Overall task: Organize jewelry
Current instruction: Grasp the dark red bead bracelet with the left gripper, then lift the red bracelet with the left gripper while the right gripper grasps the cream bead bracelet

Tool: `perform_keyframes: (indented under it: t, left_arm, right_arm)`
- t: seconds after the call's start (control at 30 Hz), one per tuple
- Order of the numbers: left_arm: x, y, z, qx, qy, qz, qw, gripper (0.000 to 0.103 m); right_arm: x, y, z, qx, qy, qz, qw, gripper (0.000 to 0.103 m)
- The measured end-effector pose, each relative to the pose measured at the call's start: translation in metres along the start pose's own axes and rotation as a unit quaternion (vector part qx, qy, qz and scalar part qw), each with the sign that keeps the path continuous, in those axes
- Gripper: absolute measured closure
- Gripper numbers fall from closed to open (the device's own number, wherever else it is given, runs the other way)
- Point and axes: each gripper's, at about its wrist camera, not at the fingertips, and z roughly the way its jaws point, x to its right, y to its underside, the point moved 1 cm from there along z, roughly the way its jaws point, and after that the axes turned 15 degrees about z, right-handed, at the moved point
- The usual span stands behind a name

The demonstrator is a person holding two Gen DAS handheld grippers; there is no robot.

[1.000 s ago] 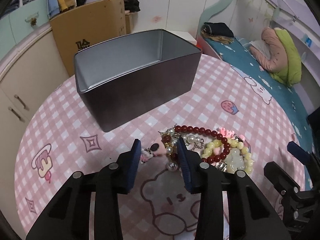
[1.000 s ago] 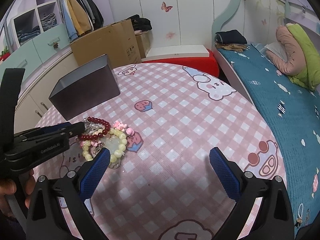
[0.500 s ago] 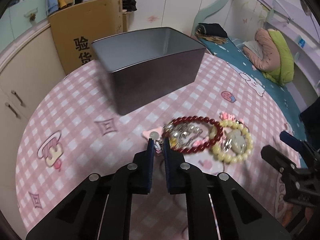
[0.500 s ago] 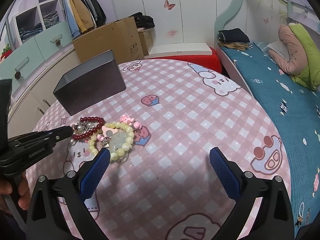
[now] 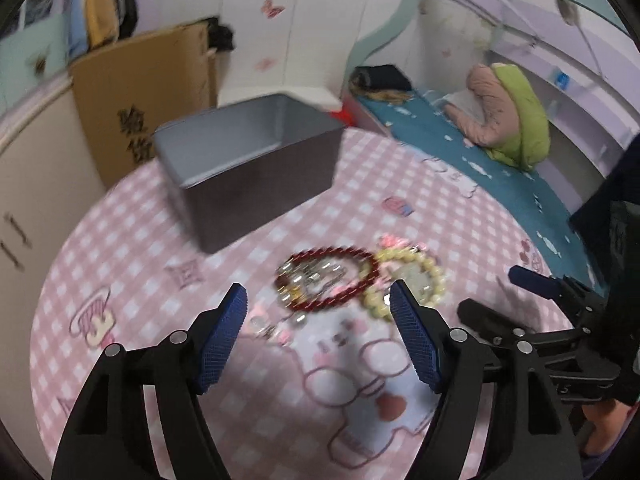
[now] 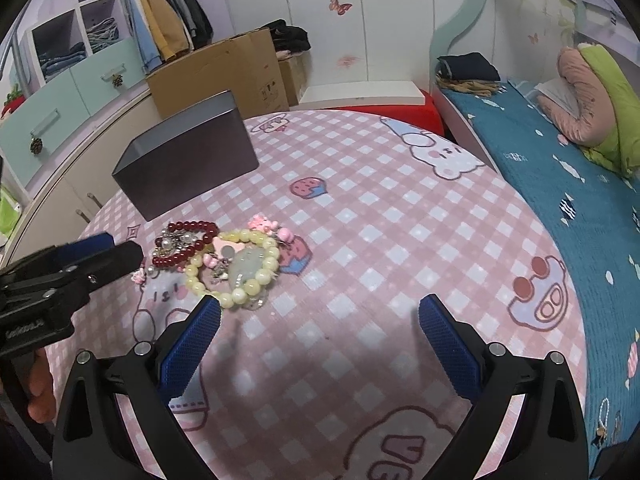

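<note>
The left gripper (image 5: 318,312) hung wide open, empty, near the dark red bead bracelet (image 5: 328,280). The right gripper (image 6: 320,320) gaped empty beside the pale yellow bead bracelet (image 6: 234,270).

Right gripper (image 6: 319,320) spread wide above pink checked table (image 6: 400,240), bracelets (image 6: 216,256) heaped near dark tin (image 6: 188,160), left gripper (image 6: 100,254) beside them.

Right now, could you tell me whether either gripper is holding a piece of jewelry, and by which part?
Nothing is held: the left gripper and right gripper are both open and empty.
</note>
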Motion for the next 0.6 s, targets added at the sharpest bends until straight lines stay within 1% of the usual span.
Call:
perform_keyframes:
  t: [0.1,0.2,0.23,0.27,0.3,0.33,0.43,0.5,0.53,0.57,0.6]
  left_arm:
    - [0.008,-0.011,0.011,-0.007,0.007,0.020,0.9998,0.032]
    - [0.017,-0.022,0.017,-0.002,0.010,0.038,0.9992,0.033]
    - [0.019,-0.025,0.018,0.000,0.011,0.043,0.9990,0.038]
    - [0.023,-0.030,0.022,-0.002,0.012,0.052,0.9986,0.045]
    - [0.025,-0.032,0.025,-0.005,0.015,0.057,0.9982,0.049]
    - [0.028,-0.034,0.030,-0.011,0.017,0.064,0.9978,0.056]
    - [0.035,-0.037,0.043,-0.027,0.016,0.080,0.9963,0.066]
    - [0.036,-0.035,0.052,-0.038,0.021,0.078,0.9960,0.072]
    - [0.035,-0.034,0.054,-0.041,0.022,0.074,0.9961,0.076]
    - [0.033,-0.034,0.057,-0.045,0.024,0.071,0.9962,0.082]
    - [0.031,-0.034,0.058,-0.047,0.024,0.067,0.9964,0.086]
  right_arm:
    - [0.008,-0.001,0.000,0.000,0.003,0.007,1.000,0.006]
    - [0.013,-0.002,0.001,0.000,0.002,0.012,1.000,0.006]
    - [0.014,-0.002,0.001,0.000,0.001,0.014,1.000,0.006]
    - [0.015,-0.002,0.002,-0.001,0.001,0.015,1.000,0.006]
    - [0.015,-0.003,0.003,-0.002,0.000,0.016,1.000,0.006]
    - [0.016,-0.003,0.004,-0.002,-0.002,0.017,1.000,0.006]
    - [0.018,-0.005,0.006,-0.004,-0.006,0.021,1.000,0.006]
    - [0.020,-0.005,0.006,-0.004,-0.007,0.024,1.000,0.006]
    - [0.022,-0.007,0.006,-0.003,-0.008,0.025,1.000,0.006]
    - [0.023,-0.008,0.005,-0.002,-0.009,0.026,1.000,0.006]
    - [0.024,-0.009,0.005,-0.002,-0.009,0.026,1.000,0.006]
